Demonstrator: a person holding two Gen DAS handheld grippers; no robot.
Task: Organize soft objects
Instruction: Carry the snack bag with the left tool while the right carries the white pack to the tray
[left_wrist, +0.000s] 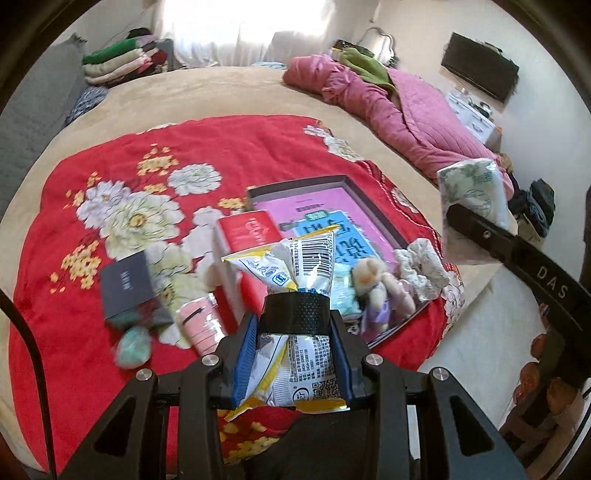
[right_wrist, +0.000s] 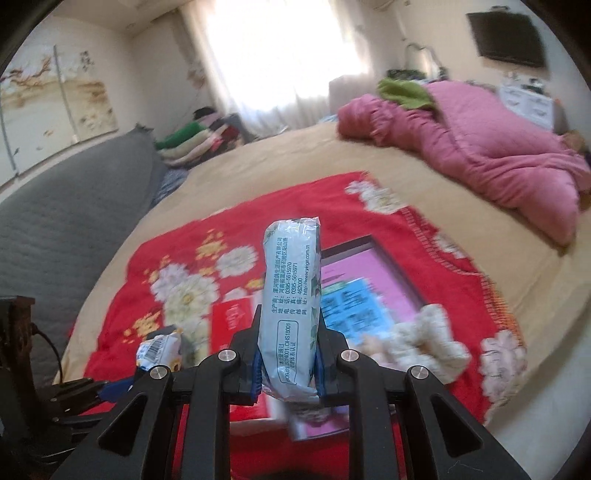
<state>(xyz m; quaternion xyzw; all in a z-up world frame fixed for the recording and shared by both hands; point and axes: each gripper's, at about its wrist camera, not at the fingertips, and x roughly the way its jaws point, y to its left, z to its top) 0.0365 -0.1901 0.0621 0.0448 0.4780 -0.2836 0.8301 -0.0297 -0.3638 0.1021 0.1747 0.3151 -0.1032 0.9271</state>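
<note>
My left gripper (left_wrist: 295, 314) is shut on a yellow-and-white tissue pack (left_wrist: 291, 266) and holds it above the red floral blanket (left_wrist: 110, 240). My right gripper (right_wrist: 290, 332) is shut on a pale blue-green tissue pack (right_wrist: 291, 295), held upright; that pack also shows at the right of the left wrist view (left_wrist: 472, 195). A shallow dark tray with a pink floor (left_wrist: 332, 195) lies on the blanket; its pink floor also shows in the right wrist view (right_wrist: 369, 266). It holds a blue pack (left_wrist: 332, 229), a small plush toy (left_wrist: 380, 291) and a white lacy scrunchie (left_wrist: 424, 269).
A red box (left_wrist: 247, 236), a dark grey box (left_wrist: 127, 284), a pink cylinder (left_wrist: 203, 325) and a teal soft lump (left_wrist: 133, 347) lie left of the tray. A pink quilt (left_wrist: 399, 114) and folded clothes (left_wrist: 122, 59) lie farther back on the bed. The bed edge and floor are at the right.
</note>
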